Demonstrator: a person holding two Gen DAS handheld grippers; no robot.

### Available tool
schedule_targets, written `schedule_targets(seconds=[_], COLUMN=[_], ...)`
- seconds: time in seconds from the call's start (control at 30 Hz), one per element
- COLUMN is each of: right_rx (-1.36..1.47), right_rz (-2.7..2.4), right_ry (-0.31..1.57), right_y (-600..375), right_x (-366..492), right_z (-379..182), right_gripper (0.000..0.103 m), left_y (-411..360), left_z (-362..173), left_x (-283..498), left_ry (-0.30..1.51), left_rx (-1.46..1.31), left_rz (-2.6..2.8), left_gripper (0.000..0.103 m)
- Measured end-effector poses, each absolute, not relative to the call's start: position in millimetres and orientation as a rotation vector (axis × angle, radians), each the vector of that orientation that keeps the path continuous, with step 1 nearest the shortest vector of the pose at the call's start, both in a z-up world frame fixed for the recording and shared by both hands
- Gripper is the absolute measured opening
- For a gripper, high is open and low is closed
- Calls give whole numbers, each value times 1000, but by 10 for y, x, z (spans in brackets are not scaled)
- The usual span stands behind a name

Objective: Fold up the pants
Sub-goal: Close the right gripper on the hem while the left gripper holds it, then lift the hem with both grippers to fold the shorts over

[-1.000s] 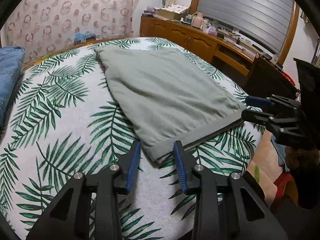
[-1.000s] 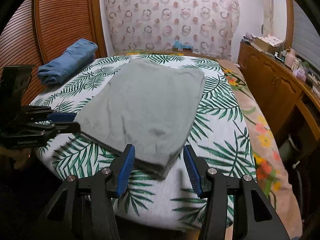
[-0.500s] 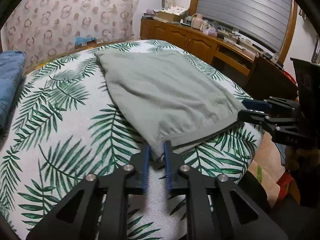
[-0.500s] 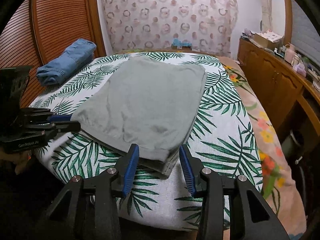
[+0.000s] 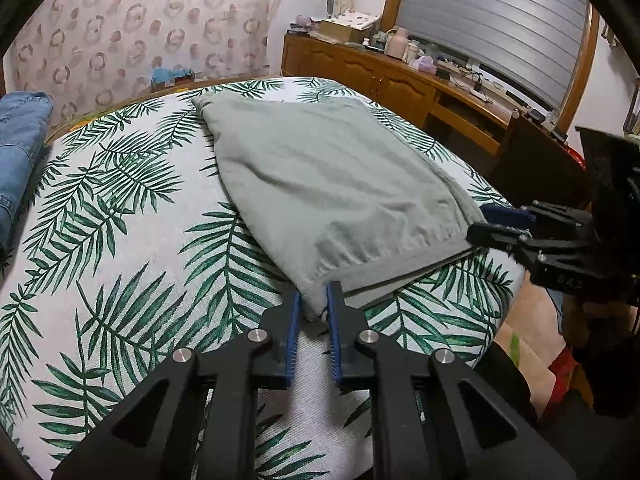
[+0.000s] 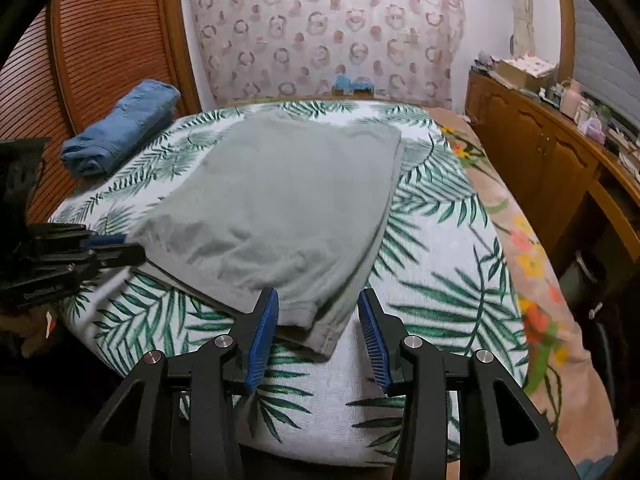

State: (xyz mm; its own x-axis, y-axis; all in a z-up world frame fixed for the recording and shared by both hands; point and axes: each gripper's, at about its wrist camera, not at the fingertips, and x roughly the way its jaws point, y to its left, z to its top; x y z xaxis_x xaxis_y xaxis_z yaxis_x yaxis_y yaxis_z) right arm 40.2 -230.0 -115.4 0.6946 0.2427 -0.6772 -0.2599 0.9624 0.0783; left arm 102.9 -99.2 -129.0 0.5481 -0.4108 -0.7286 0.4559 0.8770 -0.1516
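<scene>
Grey-green pants (image 5: 332, 184), folded into a flat rectangle, lie on the palm-leaf bed sheet (image 5: 120, 240). My left gripper (image 5: 314, 308) is shut on the near left corner of their waistband, and the cloth bunches between its blue pads. In the right wrist view the same pants (image 6: 280, 208) reach toward me. Their near right corner lies flat between the fingers of my right gripper (image 6: 318, 312), which is open, with a gap beside the right pad. Each gripper shows in the other's view: the right gripper (image 5: 486, 226) and the left gripper (image 6: 120, 248).
Folded blue jeans (image 6: 120, 128) rest at the bed's far left by a slatted wooden door (image 6: 100, 40). A long wooden cabinet (image 6: 540, 152) with clutter runs along the right. A floral cover (image 6: 520, 240) hangs at the bed's right side. The bed's near edge is just below both grippers.
My left gripper's jaws closed onto the pants' corner. The right gripper's jaws narrowed a little and edged forward around the other corner.
</scene>
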Motion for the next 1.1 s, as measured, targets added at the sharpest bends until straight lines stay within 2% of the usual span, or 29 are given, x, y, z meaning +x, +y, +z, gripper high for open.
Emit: schedule_targets(seconds=[0.2,0.33,0.37,0.47,0.63,0.8,0.93,1.1], right_rx=[-7,-39,-31,-10,9,29,21,21], right_rz=[300,302,312,329,337,343,364,388], right_ry=[760,754,755,758,754,743,715,643], right_y=[-2234,-2163,-2168,-2175,-2220,-2222,-2210,-2223], right_x=[384,376,378,382,394,382,365,291], right_z=[-1200,-1199,-1195,-1194,-1216,-1216,-1132,-884], right_gripper=[43,31,24,15,13,11,10,10], left_y=[-969,-956,-962,-1009,-1075,-1076,-1021,-880], left_z=[-1310,-1316,-1316,-1308,-1310,-1299,-1184,-764], left_x=[1050,1066,1064,1048,1029,1010,977,843], left_ry=[854,856,858,853,836,832,807,696], left_rx=[40,31,31,46,82,101,78,28], left_rz=[-517,-524,-526,-537,-521,-538,-536,-540], left_gripper=[17,20,22,31,33,13,11,11])
